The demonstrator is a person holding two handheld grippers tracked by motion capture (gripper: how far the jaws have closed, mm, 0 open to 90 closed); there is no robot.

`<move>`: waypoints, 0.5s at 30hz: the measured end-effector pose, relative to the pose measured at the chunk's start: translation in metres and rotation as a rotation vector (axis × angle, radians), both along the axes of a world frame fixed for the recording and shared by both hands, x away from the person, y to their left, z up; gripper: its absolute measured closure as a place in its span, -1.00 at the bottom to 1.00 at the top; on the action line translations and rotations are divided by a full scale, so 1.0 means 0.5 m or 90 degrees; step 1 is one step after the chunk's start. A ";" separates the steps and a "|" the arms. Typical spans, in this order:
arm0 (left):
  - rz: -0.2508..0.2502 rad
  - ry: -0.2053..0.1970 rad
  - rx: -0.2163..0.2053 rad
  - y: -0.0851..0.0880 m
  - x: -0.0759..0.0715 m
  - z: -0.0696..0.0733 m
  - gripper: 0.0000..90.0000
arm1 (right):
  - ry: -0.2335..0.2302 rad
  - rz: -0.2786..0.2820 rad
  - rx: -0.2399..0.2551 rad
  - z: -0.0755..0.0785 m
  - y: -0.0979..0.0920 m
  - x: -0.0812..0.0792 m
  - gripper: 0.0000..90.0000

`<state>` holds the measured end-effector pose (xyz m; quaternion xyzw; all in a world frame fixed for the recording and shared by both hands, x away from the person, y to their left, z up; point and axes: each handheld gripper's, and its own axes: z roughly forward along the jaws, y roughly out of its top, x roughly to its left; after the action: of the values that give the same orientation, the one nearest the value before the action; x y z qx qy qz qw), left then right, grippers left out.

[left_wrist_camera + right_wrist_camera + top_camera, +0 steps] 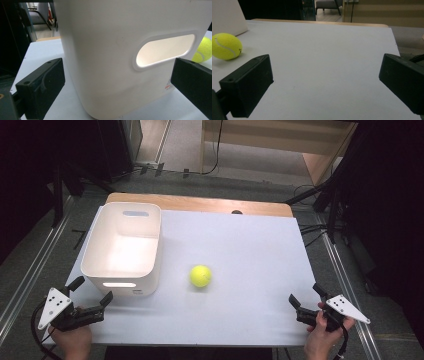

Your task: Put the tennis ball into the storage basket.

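Tennis ball (200, 276): yellow-green felt ball resting on the white table top (250, 270), roughly mid-table, just to the right of the white bin (123, 247) and apart from it; nothing touches it.
Seam: a pale curved line shows on the ball in the right gripper view (225, 46).
Handling, judged: light, springy rather than stiff, with a fuzzy nap that should give the pads good friction; not fragile. Being round, it is likely to roll off if nudged from one side.
Where to grip, judged: across its widest part, one pad on each opposite side and level with the middle, so that it does not squirt up or down.
Left gripper (90, 297): at the near left corner of the table, jaws spread wide and empty, pointing at the bin's near wall with its slot handle (165, 50); the ball peeks past the bin's edge (203, 50).
Right gripper (306, 297): at the near right corner, jaws wide apart with nothing between them; well apart from the ball, which lies ahead and to its left.
Bin: upright, looks empty, near the table's left edge.
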<state>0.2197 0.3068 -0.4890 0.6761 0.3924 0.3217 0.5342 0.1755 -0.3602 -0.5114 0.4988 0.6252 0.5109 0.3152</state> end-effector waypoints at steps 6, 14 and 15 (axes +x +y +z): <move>0.000 0.000 0.000 0.000 0.000 0.000 -1.00 | 0.004 0.017 -0.004 0.012 0.020 0.003 -1.00; -0.001 0.000 0.003 -0.002 0.001 -0.001 -1.00 | 0.005 0.047 -0.017 0.030 0.047 0.012 -1.00; -0.002 0.000 0.003 -0.002 0.001 -0.001 -1.00 | 0.005 0.047 -0.017 0.030 0.047 0.012 -1.00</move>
<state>0.2199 0.3059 -0.4895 0.6780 0.3903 0.3220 0.5332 0.1813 -0.3367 -0.4964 0.4729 0.6513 0.5117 0.3005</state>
